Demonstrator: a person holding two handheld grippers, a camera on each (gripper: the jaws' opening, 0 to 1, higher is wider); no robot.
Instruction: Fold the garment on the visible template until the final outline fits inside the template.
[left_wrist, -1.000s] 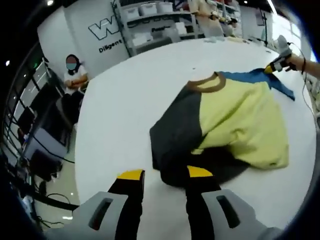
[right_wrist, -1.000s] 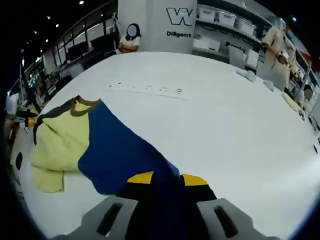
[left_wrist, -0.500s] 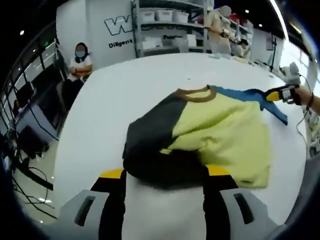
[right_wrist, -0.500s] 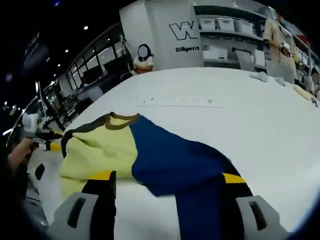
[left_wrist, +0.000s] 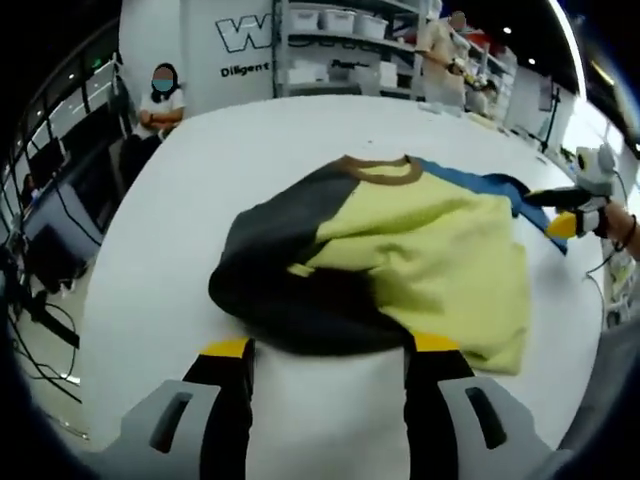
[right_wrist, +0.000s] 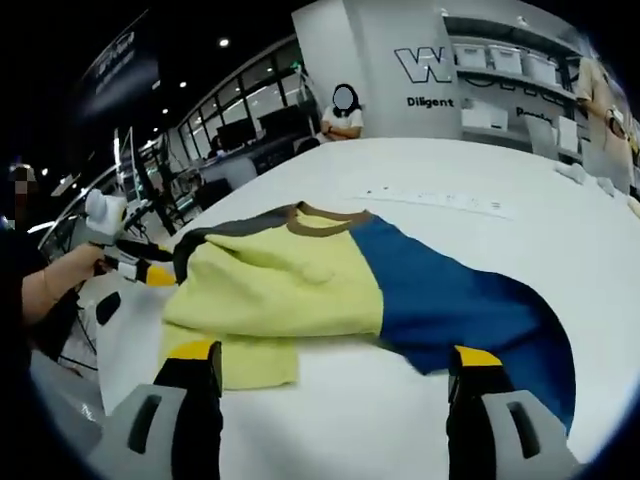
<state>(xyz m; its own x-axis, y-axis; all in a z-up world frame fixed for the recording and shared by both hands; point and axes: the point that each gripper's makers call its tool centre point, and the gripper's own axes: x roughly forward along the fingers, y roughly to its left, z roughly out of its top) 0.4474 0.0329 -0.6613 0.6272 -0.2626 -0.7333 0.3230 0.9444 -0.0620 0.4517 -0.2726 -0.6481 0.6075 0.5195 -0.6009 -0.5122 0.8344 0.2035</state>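
Note:
A colour-block shirt (left_wrist: 430, 250) lies flat on the white table (left_wrist: 190, 170): dark grey on one side, yellow in the middle, blue on the other, with a brown collar (left_wrist: 380, 170). Its dark grey part (left_wrist: 290, 290) is bunched toward me. My left gripper (left_wrist: 331, 346) is open, its jaws wide apart just short of that dark edge. From the right gripper view the shirt (right_wrist: 280, 280) spreads ahead, with the blue part (right_wrist: 450, 300) on the right. My right gripper (right_wrist: 336, 355) is open at the shirt's near edge. The right gripper (left_wrist: 565, 218) also shows beyond the blue sleeve. The left gripper (right_wrist: 135, 265) shows by the grey side.
A row of small marks (right_wrist: 440, 200) runs across the table beyond the shirt. A person sits past the far table edge (left_wrist: 160, 95), in front of a wall with shelves (left_wrist: 340, 50). More people stand at the back right (left_wrist: 440, 45). Desks and cables (left_wrist: 45, 250) line the left side.
Both grippers were shut on the shirt, left on the dark grey sleeve, right on the blue one. Both have let go, opened wide and drawn back. The shirt lies flatter.

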